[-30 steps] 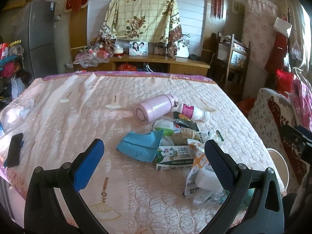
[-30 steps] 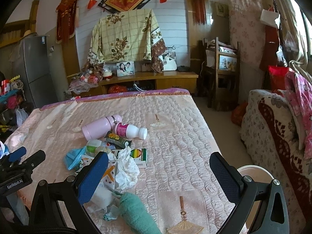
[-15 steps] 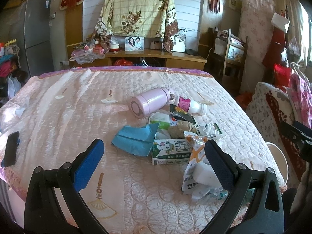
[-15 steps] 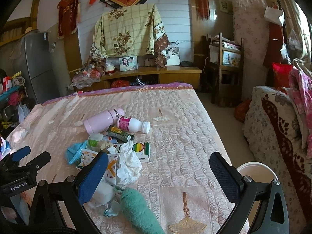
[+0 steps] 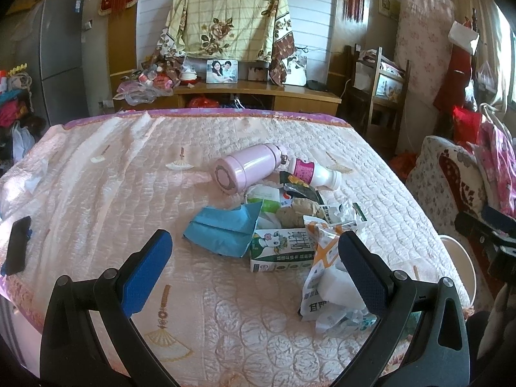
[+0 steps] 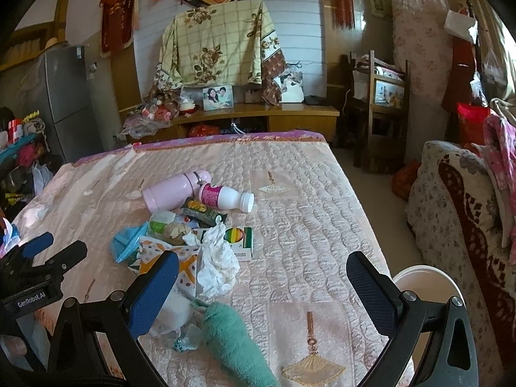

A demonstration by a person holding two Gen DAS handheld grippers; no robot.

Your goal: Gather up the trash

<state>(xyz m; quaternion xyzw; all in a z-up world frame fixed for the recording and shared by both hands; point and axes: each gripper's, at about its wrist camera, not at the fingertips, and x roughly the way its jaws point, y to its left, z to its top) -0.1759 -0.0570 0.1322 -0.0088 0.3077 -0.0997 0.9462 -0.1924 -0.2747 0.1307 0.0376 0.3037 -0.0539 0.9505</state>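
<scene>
A heap of trash lies on the pink quilted bed (image 5: 96,177): a blue paper bag (image 5: 222,229), a green milk carton (image 5: 279,251), an orange-and-white wrapper (image 5: 325,258), a crumpled tissue (image 6: 217,261), a small green box (image 6: 240,242) and a white bottle with a pink label (image 5: 314,172). A pink flask (image 5: 246,171) lies beside them. My left gripper (image 5: 254,269) is open and empty, above the bed's near edge just short of the heap. My right gripper (image 6: 261,288) is open and empty, to the right of the heap.
A white bin (image 6: 425,285) stands on the floor by the bed's right side. A teal cloth roll (image 6: 235,338) lies near the right gripper. A black phone (image 5: 17,245) lies at the bed's left edge. A flowered sofa (image 6: 458,200) is at the right.
Both grippers have drifted slightly forward and down toward the heap. Both stay open. Nothing on the bed has moved.
</scene>
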